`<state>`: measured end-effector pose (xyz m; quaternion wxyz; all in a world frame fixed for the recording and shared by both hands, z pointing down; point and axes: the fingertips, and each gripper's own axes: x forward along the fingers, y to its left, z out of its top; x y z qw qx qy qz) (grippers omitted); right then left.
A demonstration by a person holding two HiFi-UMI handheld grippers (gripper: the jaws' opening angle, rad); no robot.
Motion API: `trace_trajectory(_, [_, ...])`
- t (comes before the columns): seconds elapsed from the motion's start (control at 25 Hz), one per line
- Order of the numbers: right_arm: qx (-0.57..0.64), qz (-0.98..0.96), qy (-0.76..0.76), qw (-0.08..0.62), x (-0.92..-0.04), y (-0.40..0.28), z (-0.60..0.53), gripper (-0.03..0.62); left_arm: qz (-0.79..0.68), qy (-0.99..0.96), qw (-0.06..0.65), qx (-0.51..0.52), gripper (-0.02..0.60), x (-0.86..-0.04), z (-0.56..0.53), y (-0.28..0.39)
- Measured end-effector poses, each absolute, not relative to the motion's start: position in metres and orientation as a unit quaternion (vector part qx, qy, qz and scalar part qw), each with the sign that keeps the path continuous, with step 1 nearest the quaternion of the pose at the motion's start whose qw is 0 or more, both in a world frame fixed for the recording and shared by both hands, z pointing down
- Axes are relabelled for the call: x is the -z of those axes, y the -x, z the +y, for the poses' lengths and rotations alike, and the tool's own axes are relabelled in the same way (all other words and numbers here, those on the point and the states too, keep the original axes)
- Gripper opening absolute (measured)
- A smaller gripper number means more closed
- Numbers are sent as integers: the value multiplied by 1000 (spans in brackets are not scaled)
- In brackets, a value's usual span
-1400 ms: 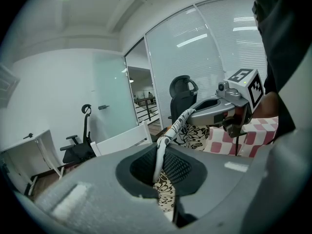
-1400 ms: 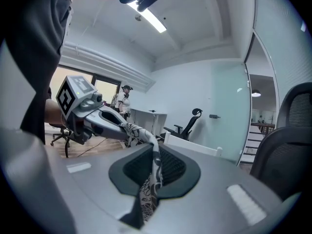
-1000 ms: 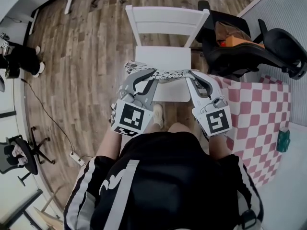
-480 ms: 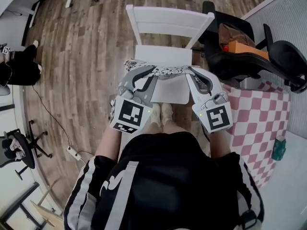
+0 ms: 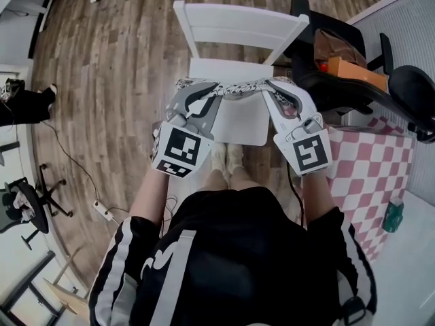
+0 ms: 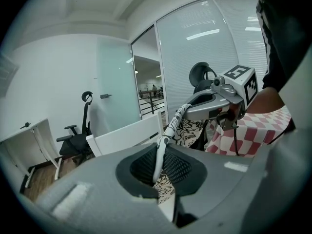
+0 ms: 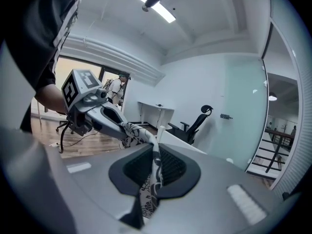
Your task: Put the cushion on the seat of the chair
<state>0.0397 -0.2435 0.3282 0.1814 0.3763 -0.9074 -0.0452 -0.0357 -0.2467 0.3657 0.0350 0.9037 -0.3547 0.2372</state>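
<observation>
Both grippers have carried the cushion (image 5: 234, 88) forward over the chair's seat (image 5: 239, 124). Your left gripper (image 5: 190, 90) and right gripper (image 5: 275, 90) each clamp 1 edge, holding it stretched above the seat. Next, lower it flat, then release.

Office: swivel chairs (image 6: 76, 141), glass partitions (image 6: 115, 89)

The cushion (image 5: 237, 89) is thin printed cloth, the chair (image 5: 238, 24) smooth matt white, the floor (image 5: 115, 80) grainy wood planks.
</observation>
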Motion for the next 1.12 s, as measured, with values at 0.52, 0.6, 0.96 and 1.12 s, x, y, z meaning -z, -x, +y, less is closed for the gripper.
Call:
trace_trajectory(0.52, [73,-909,-355,204,-353,-49,-293,17,-357,-896,17,-264,17,-385,-302,29])
trace_trajectory(0.6, [80,-909,-351,208,-358,-50,-300,17,-358,-894,15,-268,17,-387,-311,27])
trace_trajectory(0.96, [86,-907,-351,217,-369,-54,-333,16,-356,-891,9,-282,17,-398,-347,25])
trace_trajectory(1.12, [89,-905,-356,215,-367,-55,-346,17,-355,-891,1,-283,17,-396,-361,23])
